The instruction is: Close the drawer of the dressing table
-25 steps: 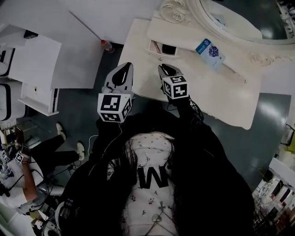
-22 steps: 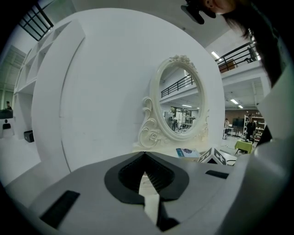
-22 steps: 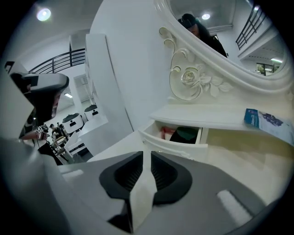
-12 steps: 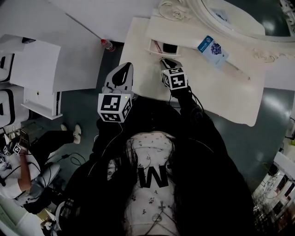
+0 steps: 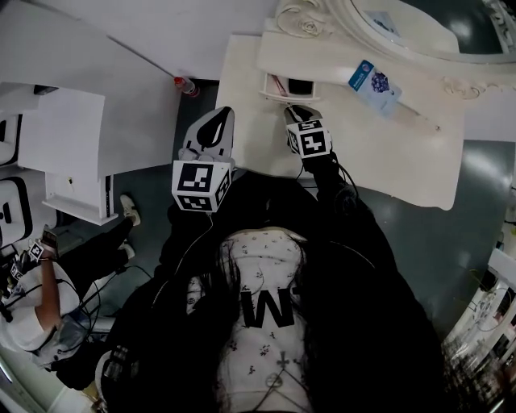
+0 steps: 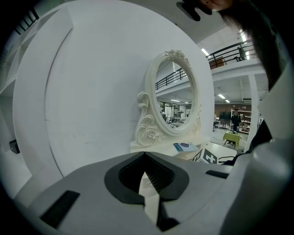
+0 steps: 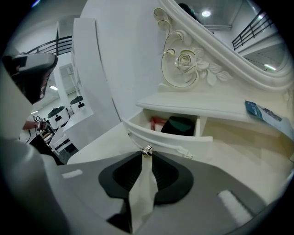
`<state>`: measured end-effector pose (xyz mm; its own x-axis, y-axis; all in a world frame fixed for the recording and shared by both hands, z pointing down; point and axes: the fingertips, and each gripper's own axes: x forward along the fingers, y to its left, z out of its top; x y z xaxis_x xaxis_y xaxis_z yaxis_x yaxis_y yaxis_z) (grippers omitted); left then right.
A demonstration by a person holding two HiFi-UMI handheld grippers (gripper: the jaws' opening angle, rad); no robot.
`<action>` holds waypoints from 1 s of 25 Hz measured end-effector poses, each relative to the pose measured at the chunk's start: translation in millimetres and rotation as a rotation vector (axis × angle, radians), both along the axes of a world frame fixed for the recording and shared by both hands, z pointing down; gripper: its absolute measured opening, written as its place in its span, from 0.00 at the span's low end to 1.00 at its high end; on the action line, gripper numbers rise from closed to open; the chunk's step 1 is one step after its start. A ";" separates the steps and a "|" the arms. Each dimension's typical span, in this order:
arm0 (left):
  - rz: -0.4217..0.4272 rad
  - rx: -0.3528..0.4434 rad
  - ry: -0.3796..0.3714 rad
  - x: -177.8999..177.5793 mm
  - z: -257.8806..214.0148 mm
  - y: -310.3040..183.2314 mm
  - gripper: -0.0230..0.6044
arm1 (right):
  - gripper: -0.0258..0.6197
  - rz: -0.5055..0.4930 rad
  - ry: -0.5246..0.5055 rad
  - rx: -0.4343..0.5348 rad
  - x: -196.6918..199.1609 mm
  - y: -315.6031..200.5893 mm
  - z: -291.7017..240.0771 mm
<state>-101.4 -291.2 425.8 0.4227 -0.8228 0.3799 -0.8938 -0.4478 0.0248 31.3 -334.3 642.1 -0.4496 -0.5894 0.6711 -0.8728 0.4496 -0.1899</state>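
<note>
The white dressing table (image 5: 387, 153) stands ahead of me. Its small drawer (image 5: 289, 85) is pulled out under the mirror shelf. In the right gripper view the drawer front (image 7: 174, 140) is close, and a red item and a dark item lie inside. My right gripper (image 5: 295, 113) is shut, and in its own view its tips (image 7: 146, 158) sit right at the drawer's metal knob (image 7: 146, 150). My left gripper (image 5: 216, 119) is shut with nothing in it. It hangs off the table's left edge and points at the table from the side (image 6: 144, 158).
An oval mirror (image 5: 419, 24) in an ornate white frame rises behind the drawer. A blue and white packet (image 5: 372, 85) lies on the shelf to the drawer's right. A red-capped bottle (image 5: 185, 84) lies on the floor, white shelving (image 5: 72, 145) stands left, and a seated person (image 5: 40, 298) is at lower left.
My right gripper has moved forward until its tips reach the drawer's knob. The left gripper has stayed where it was. The seated person's legs have shifted.
</note>
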 end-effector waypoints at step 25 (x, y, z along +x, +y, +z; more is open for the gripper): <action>-0.009 -0.006 0.034 -34.6 6.2 -22.4 0.04 | 0.15 0.088 -0.040 -0.002 -4.0 -24.0 1.6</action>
<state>-136.0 -313.6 432.0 0.4284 -0.8240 0.3708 -0.8962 -0.4399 0.0579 27.4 -358.3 643.7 -0.4228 -0.6266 0.6547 -0.9005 0.3714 -0.2261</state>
